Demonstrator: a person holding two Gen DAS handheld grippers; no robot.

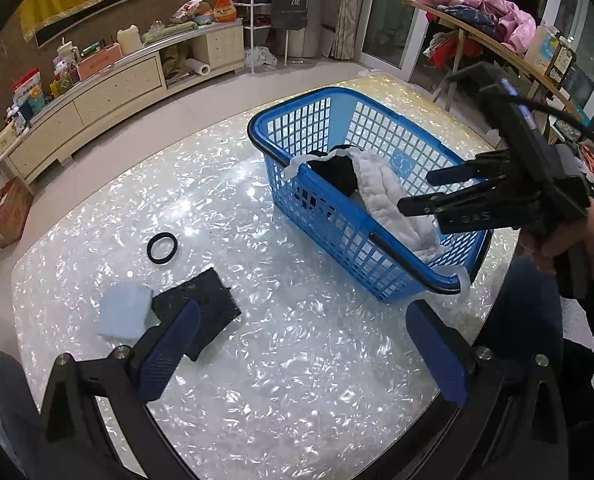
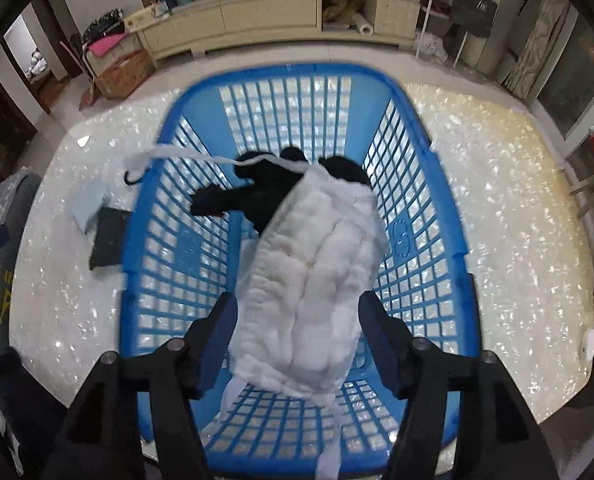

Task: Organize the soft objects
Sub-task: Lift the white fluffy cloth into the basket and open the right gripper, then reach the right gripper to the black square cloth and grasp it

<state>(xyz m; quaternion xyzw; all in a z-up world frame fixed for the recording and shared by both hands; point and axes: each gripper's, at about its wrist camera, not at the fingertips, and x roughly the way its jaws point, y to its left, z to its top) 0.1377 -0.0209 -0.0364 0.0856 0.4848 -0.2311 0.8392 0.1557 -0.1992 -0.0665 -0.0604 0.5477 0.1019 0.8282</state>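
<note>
A: Step? We see the white padded cloth (image 2: 313, 280) lying in the blue basket (image 1: 361, 224) on the black garment (image 2: 257, 196); right gripper (image 2: 293, 332) spread above it, holding nothing.

B: Next we'd say: left gripper (image 1: 301, 344), also spread, takes the black pad (image 1: 201, 308), pale sponge (image 1: 125, 316) or ring (image 1: 161, 249) left of the basket.

A: Hidden: basket bottom under the cloth; right view blurred.

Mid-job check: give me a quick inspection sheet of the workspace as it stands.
Surface: glossy pearl-pattern table.
Job's things: white padded cloth and black cloth in blue basket; pale blue sponge, black pad and black ring on table.
Clutter: nothing seen on table.
Grippers: left claw open, empty; right claw open over basket.
Cables: black cable on right claw.
Surroundings: cream cabinet, clothes rack.
</note>
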